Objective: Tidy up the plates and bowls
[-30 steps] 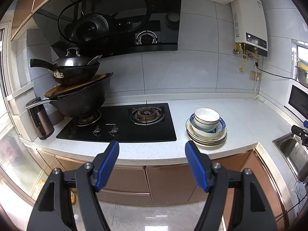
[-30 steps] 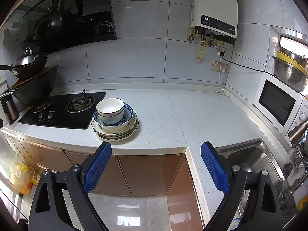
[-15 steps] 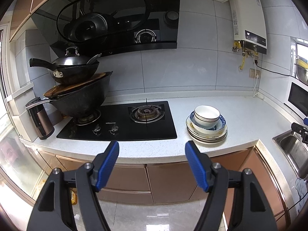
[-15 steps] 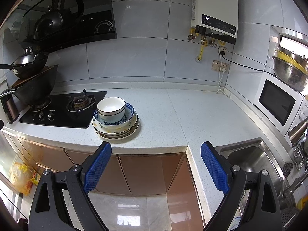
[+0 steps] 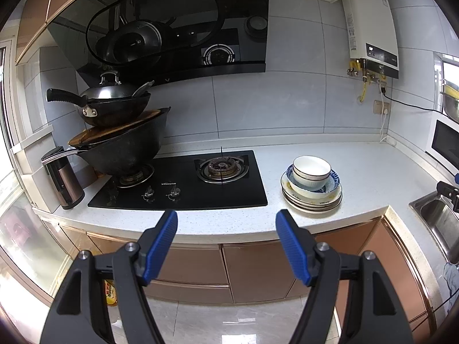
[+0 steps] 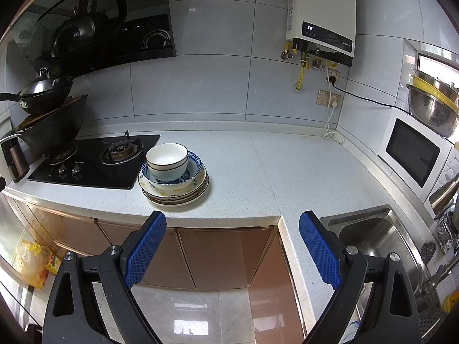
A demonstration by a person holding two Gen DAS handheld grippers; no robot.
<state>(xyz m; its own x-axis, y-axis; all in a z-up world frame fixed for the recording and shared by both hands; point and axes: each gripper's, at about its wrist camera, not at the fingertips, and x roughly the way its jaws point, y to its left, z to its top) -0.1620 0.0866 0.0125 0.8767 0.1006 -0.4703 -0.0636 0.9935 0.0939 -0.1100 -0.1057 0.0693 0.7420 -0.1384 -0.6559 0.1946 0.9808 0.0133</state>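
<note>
A stack of plates (image 5: 312,199) (image 6: 175,193) stands on the white counter (image 5: 358,169) (image 6: 258,166), just right of the hob. A blue-patterned bowl (image 5: 332,182) (image 6: 195,169) sits on the plates, and a white bowl (image 5: 311,169) (image 6: 167,159) with a dark rim line sits in it. My left gripper (image 5: 226,223) is open and empty, in front of the counter edge, left of the stack. My right gripper (image 6: 233,223) is open and empty, in front of the counter edge, right of the stack.
A black gas hob (image 5: 183,180) (image 6: 94,163) holds stacked woks (image 5: 120,132) on its left burner. A kettle (image 5: 61,177) stands at the far left. A steel sink (image 6: 381,238) lies at the right, with a microwave (image 6: 413,152) behind it. Brown cabinets (image 6: 212,258) run below.
Both views have drifted slightly; the stack of dishes sits a little further off in the left wrist view. Both grippers stay open and empty.
</note>
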